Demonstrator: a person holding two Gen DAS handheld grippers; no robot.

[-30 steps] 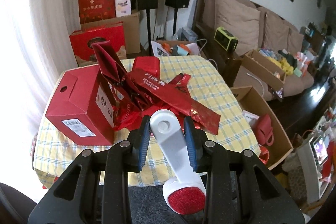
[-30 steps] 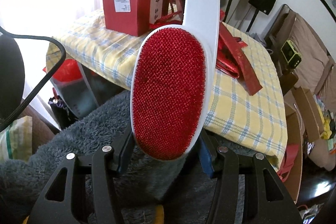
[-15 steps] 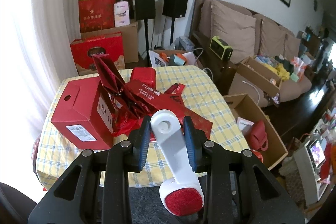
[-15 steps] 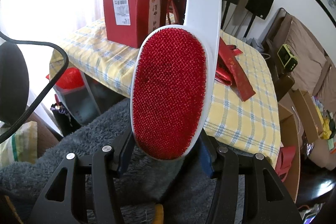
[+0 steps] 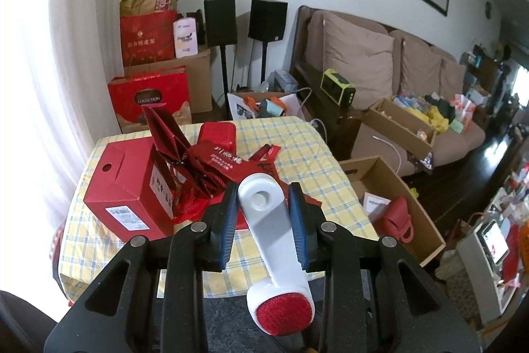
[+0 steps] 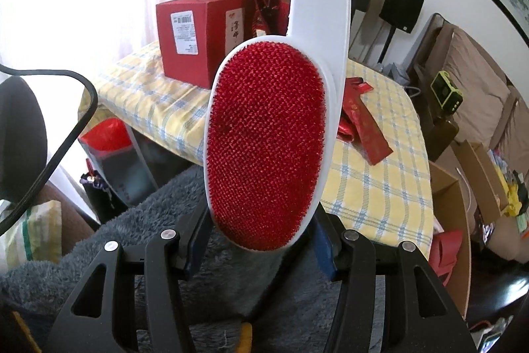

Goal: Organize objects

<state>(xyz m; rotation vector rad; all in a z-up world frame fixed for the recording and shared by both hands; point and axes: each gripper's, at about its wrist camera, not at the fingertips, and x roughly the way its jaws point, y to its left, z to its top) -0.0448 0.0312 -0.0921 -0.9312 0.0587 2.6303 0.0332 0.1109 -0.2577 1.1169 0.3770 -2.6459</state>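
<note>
A white lint brush (image 5: 274, 240) with a red bristle pad (image 6: 267, 151) is held in the air in front of the table. My left gripper (image 5: 263, 204) is shut on its white handle near the hanging hole. My right gripper (image 6: 261, 248) stands around the lower end of the red head; its blue pads sit close on either side, and contact is hidden behind the head. A red carton (image 5: 129, 187) and a heap of red paper packaging (image 5: 218, 167) lie on the yellow checked tablecloth (image 5: 310, 161).
A grey fleece blanket (image 6: 132, 240) lies below the grippers. An open cardboard box (image 5: 393, 197) with a red bag stands right of the table. Red gift bags (image 5: 148, 98), speakers (image 5: 220, 22), a sofa (image 5: 380, 65) and more boxes fill the back.
Both grippers and the brush have pulled back from the table and risen a little. The table looks smaller and farther. The grip on the brush is unchanged.
</note>
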